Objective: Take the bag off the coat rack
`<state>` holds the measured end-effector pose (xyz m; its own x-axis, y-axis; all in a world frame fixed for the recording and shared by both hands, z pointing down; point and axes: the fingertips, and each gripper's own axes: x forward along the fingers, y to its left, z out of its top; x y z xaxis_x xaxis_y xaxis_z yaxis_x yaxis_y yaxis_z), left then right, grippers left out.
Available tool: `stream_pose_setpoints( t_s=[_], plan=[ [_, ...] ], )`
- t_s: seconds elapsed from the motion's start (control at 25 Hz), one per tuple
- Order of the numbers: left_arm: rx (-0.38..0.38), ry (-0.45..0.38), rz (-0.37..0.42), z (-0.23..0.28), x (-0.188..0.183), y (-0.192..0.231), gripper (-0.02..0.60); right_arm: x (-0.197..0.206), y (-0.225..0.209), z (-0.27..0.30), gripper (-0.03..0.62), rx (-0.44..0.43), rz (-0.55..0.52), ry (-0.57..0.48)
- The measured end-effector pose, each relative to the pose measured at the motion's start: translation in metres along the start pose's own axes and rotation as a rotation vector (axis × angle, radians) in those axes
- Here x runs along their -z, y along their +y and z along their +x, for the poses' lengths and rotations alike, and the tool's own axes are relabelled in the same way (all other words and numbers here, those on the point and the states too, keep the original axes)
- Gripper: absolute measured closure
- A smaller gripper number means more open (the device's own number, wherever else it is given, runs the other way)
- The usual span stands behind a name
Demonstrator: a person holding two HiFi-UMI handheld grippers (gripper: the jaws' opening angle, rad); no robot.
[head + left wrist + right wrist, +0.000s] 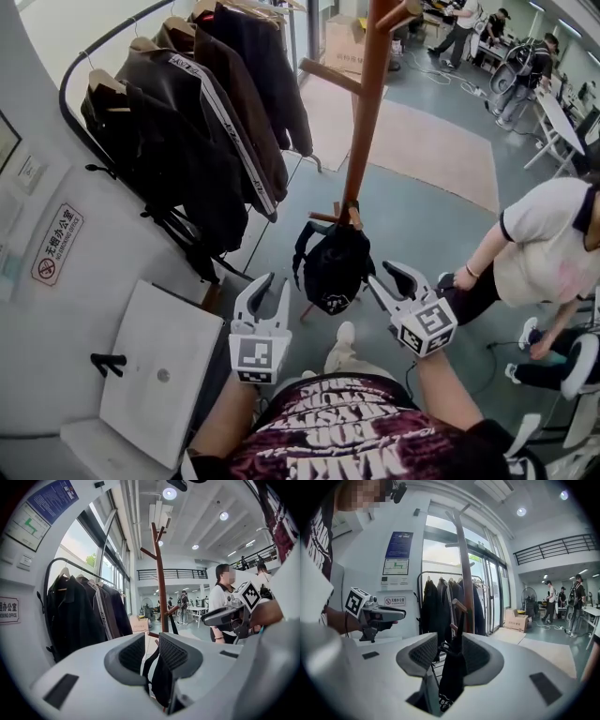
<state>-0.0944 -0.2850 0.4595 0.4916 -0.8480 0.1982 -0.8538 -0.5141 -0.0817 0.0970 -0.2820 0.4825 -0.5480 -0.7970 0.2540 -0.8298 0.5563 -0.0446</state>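
A large hall with a grey floor (422, 225) and a beige carpet (422, 141) spreads out far ahead, bounded on the left by a curved white wall (56, 281). Along that wall a row of dark jackets (187, 131) hangs on a rail. A tall brown wooden coat rack (367, 103) stands in the middle. A black fabric bag (336, 267) hangs by its strap from a short peg low on the pole, so its body dangles beside the base.

The left claw (272, 284) hovers just left of the bag with its jaws apart. The left gripper view shows the bag's dark cloth (161, 681) through the gap, beyond the tips, and no pad presses on it.

The right claw (394, 275) sits just right of the bag, its jaws also spread wide. In the right gripper view the bag (452, 672) hangs in line with the opening, clear of the pads.

On the right, a person in a white shirt (544, 244) bends over the floor.
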Motion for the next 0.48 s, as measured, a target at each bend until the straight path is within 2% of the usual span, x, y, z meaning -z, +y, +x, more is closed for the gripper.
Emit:
stream_pose_setpoints(
  t_s=[0.48],
  plan=[
    [0.038, 0.003, -0.028, 0.076, -0.007, -0.006, 0.494, 0.005, -0.047, 0.051, 0.427, -0.049, 0.019, 0.037]
  ],
)
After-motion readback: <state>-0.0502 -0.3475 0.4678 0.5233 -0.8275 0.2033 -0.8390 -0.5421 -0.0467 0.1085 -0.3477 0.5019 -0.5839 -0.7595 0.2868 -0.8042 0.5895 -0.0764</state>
